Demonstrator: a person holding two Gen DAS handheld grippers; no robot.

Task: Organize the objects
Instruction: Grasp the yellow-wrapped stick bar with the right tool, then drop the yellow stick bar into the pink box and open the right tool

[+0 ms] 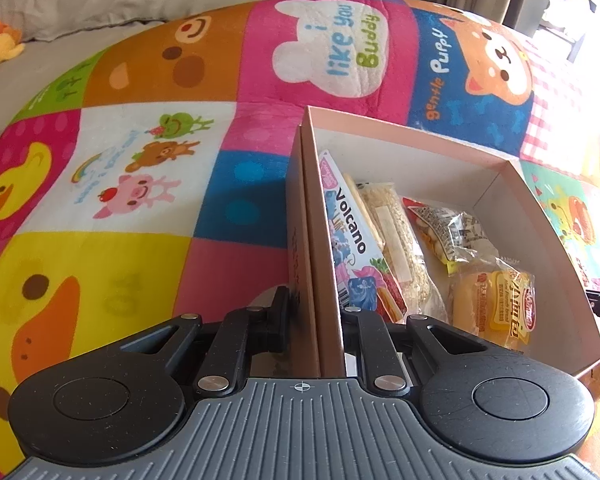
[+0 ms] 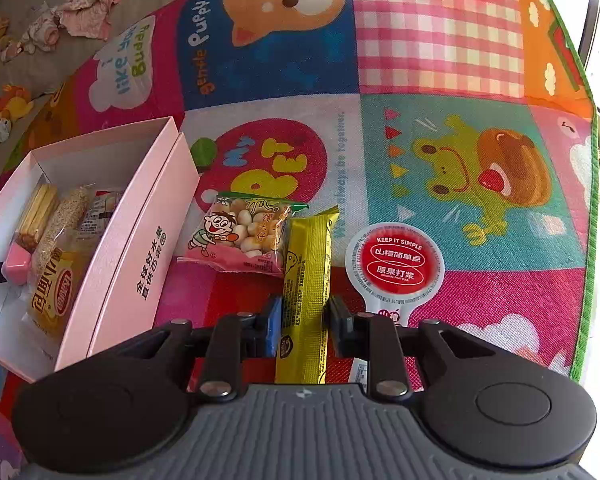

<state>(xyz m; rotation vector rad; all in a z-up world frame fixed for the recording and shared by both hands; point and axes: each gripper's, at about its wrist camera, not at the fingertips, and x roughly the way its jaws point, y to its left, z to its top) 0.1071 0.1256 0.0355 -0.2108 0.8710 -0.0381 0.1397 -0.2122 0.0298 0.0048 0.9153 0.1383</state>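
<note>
A pink cardboard box [image 2: 140,248] sits open on a colourful cartoon play mat [image 2: 440,160], already holding several snacks: a Volcano biscuit-stick pack [image 1: 352,240] leaning against the left wall, a clear-wrapped puffed rice bar [image 1: 396,248] beside it, a small bag of round biscuits [image 1: 444,232] and a wrapped small bread [image 1: 496,304] nearest the camera. The left tool [image 1: 320,308] is clenched on the box's left wall, one finger outside and one inside, with the wall running straight up between them.

Just to the right of the box, on the mat, lie three more items: a pink bag of small round biscuits [image 2: 244,236], a long yellow snack bar wrapper [image 2: 306,292] touching its right edge, and a round-lidded hawthorn fruit-pulp cup [image 2: 396,264] just beside that. The right tool [image 2: 302,328] is down over the yellow bar, its jaws grasping the wrapper's lower half, a finger on each long side.

Beyond the mat, crumpled clothes [image 2: 84,12] and a plush toy [image 2: 8,108] lie on a grey surface.
</note>
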